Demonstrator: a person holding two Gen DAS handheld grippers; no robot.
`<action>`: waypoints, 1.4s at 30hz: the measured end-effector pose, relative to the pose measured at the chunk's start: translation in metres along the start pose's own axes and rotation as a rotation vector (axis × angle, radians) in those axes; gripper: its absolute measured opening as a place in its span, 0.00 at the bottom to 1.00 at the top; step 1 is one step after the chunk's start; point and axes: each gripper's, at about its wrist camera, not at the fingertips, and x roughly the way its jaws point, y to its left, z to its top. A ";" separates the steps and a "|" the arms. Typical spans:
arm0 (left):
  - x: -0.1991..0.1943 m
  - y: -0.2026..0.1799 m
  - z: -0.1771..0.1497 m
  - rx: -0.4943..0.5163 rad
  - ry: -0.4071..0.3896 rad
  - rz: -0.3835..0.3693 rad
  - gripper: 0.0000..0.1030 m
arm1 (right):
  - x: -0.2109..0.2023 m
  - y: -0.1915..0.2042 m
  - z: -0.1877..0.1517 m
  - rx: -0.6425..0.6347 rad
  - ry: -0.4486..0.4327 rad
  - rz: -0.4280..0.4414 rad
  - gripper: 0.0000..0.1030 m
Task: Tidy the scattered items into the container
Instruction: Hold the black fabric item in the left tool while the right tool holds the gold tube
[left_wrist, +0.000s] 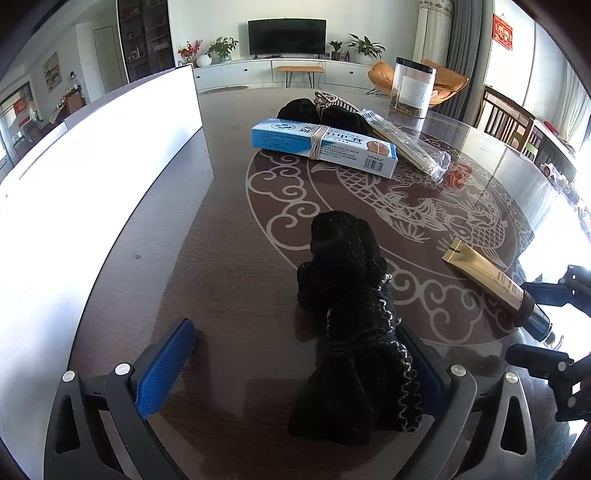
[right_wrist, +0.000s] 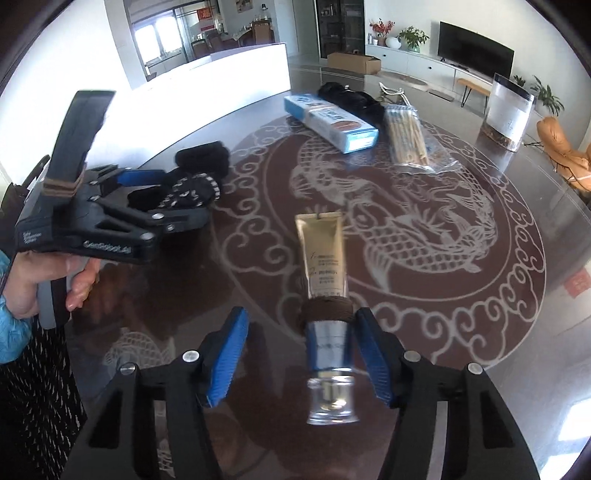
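A black cloth bundle (left_wrist: 351, 325) (right_wrist: 192, 184) with silver trim lies on the dark table between the wide-apart blue pads of my left gripper (left_wrist: 295, 328) (right_wrist: 184, 201), which is open. The cloth leans toward the right pad and hides part of it. A gold tube (right_wrist: 323, 254) (left_wrist: 484, 269) with a clear cap lies between the fingers of my right gripper (right_wrist: 302, 314) (left_wrist: 535, 325). It sits close to the right pad, and a clear gap stays at the left pad. The white container (left_wrist: 99, 177) (right_wrist: 221, 81) stands at the left.
A blue box (left_wrist: 321, 146) (right_wrist: 328, 120), a second black cloth (left_wrist: 328, 114) and a packet of sticks (left_wrist: 408, 146) (right_wrist: 404, 138) lie farther back. A clear jar (left_wrist: 412, 88) (right_wrist: 508, 110) stands at the far edge. A person's hand (right_wrist: 77, 280) holds the left gripper.
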 end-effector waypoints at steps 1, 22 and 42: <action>0.000 0.000 0.000 0.000 0.000 0.000 1.00 | 0.002 0.002 -0.001 -0.006 -0.009 -0.022 0.59; 0.000 0.000 0.001 -0.001 0.000 0.000 1.00 | 0.019 0.003 0.001 0.055 -0.053 -0.131 1.00; 0.001 0.000 0.001 -0.002 -0.001 0.001 1.00 | 0.019 0.003 0.000 0.054 -0.054 -0.131 1.00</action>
